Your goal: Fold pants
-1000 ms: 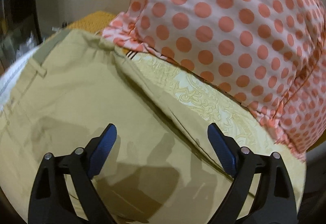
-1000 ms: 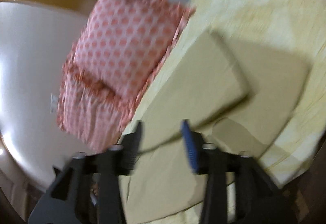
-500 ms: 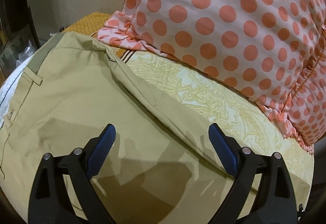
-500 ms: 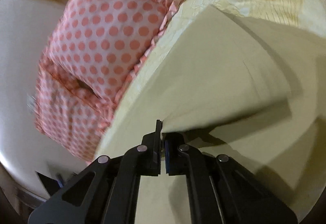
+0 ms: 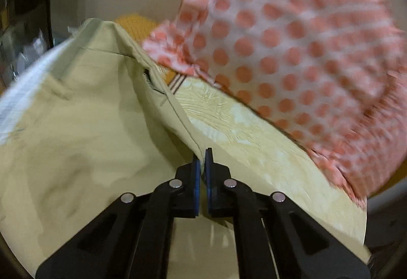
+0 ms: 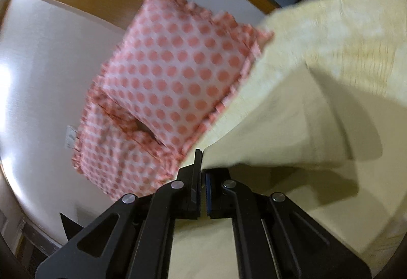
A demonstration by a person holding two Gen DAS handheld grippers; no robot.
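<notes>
Khaki cloth is now caught in both our tools: the pants lie on the yellow patterned bedspread, just beside the pink polka-dot pillow, and each side of them rises off the bed toward a gripper. A second ago our left gripper hung over the fabric with its jaws spread wide; now they are pressed together on a seamed side edge, which lifts into a ridge running back toward the waistband. Our right gripper, which half a second ago had already closed on an edge of the pants, keeps its pinch, and the lifted panel casts a broad shadow on the layer beneath. We judge that with both edges secured, the grasping step is finished and the fold itself can start. Both views are blurred, so we cannot tell how deep either bite goes; a shallow hold could slip mid-fold.
</notes>
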